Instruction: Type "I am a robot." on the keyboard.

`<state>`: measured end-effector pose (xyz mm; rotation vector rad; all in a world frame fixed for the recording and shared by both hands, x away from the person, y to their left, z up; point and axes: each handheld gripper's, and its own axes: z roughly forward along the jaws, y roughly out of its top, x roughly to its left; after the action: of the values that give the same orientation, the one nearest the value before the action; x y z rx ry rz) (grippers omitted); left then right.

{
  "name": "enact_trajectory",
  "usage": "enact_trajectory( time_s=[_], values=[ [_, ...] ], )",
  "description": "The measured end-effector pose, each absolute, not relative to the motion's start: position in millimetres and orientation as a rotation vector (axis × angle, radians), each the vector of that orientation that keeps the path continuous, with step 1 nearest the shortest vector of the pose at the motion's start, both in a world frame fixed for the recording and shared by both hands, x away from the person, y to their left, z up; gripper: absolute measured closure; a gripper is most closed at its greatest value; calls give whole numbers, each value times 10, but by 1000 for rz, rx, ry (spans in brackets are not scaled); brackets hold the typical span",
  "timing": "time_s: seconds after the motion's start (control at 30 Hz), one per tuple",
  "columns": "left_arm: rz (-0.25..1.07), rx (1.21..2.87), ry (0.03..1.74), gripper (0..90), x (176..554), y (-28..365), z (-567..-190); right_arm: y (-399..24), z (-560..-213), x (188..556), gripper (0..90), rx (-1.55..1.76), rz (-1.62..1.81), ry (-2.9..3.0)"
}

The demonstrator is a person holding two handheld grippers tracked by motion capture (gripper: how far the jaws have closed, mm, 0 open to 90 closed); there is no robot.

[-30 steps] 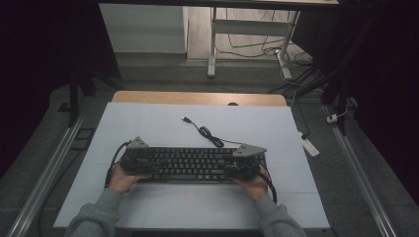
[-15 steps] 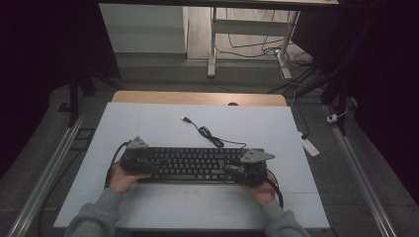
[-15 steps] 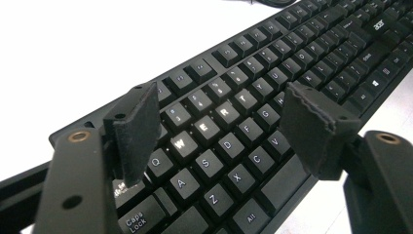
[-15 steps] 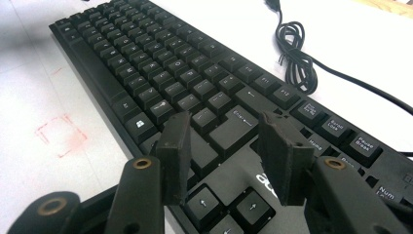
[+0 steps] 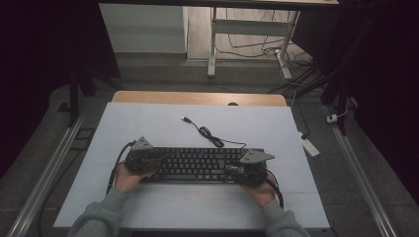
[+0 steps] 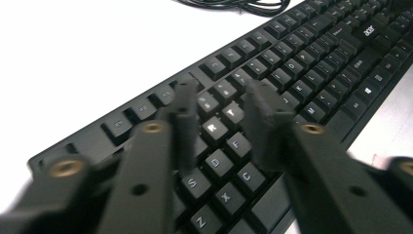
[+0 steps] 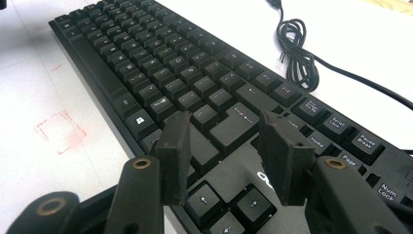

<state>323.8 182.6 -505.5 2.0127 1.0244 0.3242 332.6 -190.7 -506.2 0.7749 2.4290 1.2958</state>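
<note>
On the pale grey table top a black keyboard lay lengthwise near the person's edge, its cable curling away toward the far side and ending in a loose plug. A wooden strip ran along the far edge of the table, and metal rails flanked it on either side above a grey floor. Beyond stood the legs of a white frame with tangled leads on the floor, and the room around was dark. A small white block lay off the right edge.

The left gripper hung over the keyboard's left end, above the letter keys; its jaws had just been closing yet were still parted, with nothing clamped between them. The right gripper hovered over the right end, near the arrow keys, its jaws apart and empty. Faint red marks showed on the table beside the keyboard's near edge.
</note>
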Motion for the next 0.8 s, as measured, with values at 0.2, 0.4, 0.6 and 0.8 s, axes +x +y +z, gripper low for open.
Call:
enact_trajectory(
  time_s=[0.2,0.4,0.6,0.8],
  values=[
    [323,2034,996,887,3258,1737,-5071,-1901,-5067,3329,554,772,1292,2433],
    [323,2058,988,889,3317,1644,-5111,-1891,-5074,3329,553,768,1278,2439],
    [325,2095,991,888,3370,1571,-5182,-1884,-5084,3331,552,771,1278,2439],
    [328,2097,1004,887,3404,1543,-5217,-1883,-5087,3332,551,772,1268,2439]
  ],
)
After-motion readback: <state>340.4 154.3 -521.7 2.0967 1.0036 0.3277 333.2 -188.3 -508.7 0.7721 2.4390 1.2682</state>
